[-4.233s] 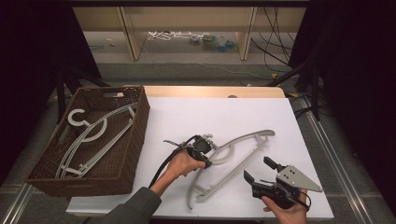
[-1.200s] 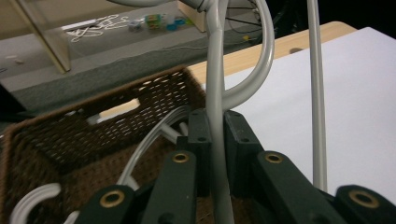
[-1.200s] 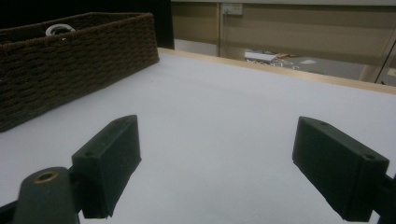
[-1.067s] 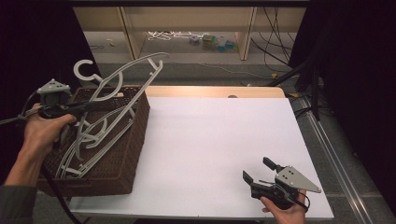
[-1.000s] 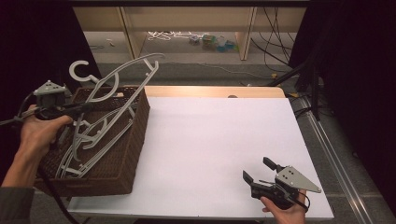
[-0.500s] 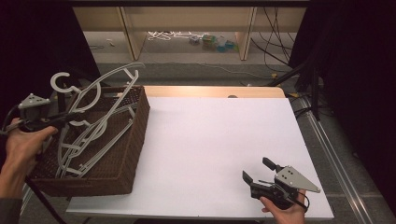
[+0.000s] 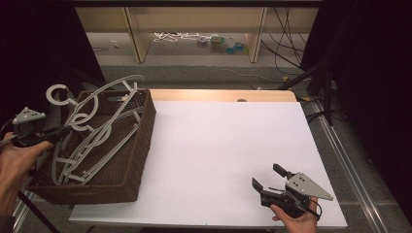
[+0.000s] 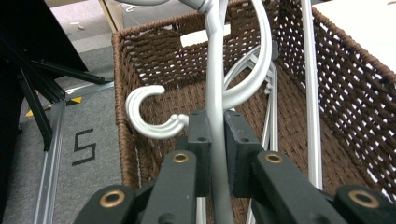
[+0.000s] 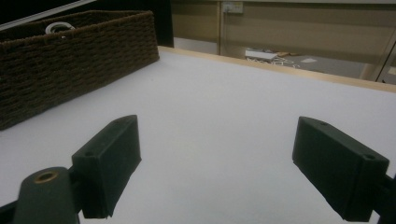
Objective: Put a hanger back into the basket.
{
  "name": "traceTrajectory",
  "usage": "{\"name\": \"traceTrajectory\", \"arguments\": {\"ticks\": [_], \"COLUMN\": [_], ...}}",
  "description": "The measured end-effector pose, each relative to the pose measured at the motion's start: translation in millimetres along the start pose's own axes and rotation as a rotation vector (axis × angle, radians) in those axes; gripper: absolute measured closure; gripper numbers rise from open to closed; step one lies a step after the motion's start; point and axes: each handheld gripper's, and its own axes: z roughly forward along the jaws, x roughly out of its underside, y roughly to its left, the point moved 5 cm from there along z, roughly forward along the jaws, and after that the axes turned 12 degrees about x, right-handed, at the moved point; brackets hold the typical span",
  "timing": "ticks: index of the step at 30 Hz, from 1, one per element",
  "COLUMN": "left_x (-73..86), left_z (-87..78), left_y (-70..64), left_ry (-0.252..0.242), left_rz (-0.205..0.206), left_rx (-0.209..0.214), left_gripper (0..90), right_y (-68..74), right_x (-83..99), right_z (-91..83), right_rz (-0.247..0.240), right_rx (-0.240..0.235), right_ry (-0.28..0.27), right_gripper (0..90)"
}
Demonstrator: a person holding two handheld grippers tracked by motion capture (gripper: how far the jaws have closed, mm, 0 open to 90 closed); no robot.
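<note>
Lowered since a moment earlier, the pale grey plastic coat hanger hung tilted over the dark brown woven wicker basket at the left of the high view, above other grey hangers lying inside. The left gripper was clamped tight on its neck. At lower right, the right gripper rested wide open and empty on the white table.

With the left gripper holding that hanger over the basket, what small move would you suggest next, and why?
Probably lower it a little further, then open. The left gripper is shut on the grey hanger, whose hook and far arm rise above the wicker basket rim, over hangers already inside.
</note>
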Motion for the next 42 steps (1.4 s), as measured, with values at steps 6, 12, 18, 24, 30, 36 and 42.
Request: {"name": "traceTrajectory", "arguments": {"ticks": [6,12,18,24,30,36,42], "left_x": [10.0,14.0,14.9,17.0,23.2,27.0,32.6], "left_z": [0.4,-2.4,0.0,6.8,16.6,23.2,33.8], "left_y": [4.7,7.2,9.2,6.3,8.1,7.6,6.9], "left_ry": [0.025,0.046,0.093,0.144,0.182,0.201,0.217], "left_rz": [0.031,0.052,0.098,0.146,0.141,0.14,0.128], "left_rx": [0.007,0.014,-0.004,-0.019,-0.017,-0.017,-0.012], "left_gripper": [82.1,82.1,82.1,82.1,82.0,82.0,82.0], "right_y": [0.0,0.0,0.2,0.0,-0.5,-0.3,-0.3], "right_x": [0.0,-0.1,-0.1,0.0,0.0,0.1,0.3], "right_z": [-0.5,0.4,0.6,0.4,0.2,0.5,0.6], "right_rz": [0.004,-0.004,-0.007,-0.006,-0.003,-0.006,-0.007], "right_rx": [0.0,0.004,0.005,0.002,0.0,0.001,0.002], "right_ry": [0.005,-0.003,-0.004,-0.002,0.001,-0.002,0.0], "right_gripper": [16.2,16.2,16.2,16.2,16.2,16.2,16.2]}}
